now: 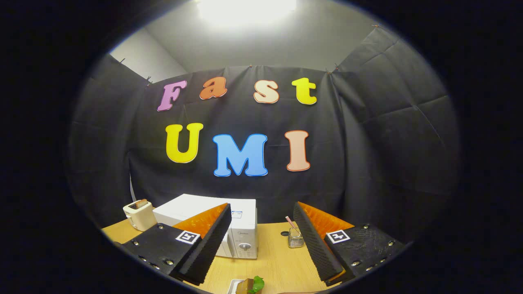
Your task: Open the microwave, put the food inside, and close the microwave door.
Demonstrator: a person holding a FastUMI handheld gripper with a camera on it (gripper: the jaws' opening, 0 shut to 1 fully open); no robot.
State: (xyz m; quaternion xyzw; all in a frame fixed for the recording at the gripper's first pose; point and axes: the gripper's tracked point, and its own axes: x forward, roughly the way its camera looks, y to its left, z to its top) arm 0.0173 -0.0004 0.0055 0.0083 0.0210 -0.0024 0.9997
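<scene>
Claw [261, 241] open, empty; white microwave [229, 228] beyond, door closed.

Toaster [139, 215]: sitting at the far left of the worktop, with something brownish poking out of its top slot.
Glass jar [295, 238]: standing toward the right, holding a pink straw [291, 223].
Worktop [278, 261]: showing light wood grain.
</scene>
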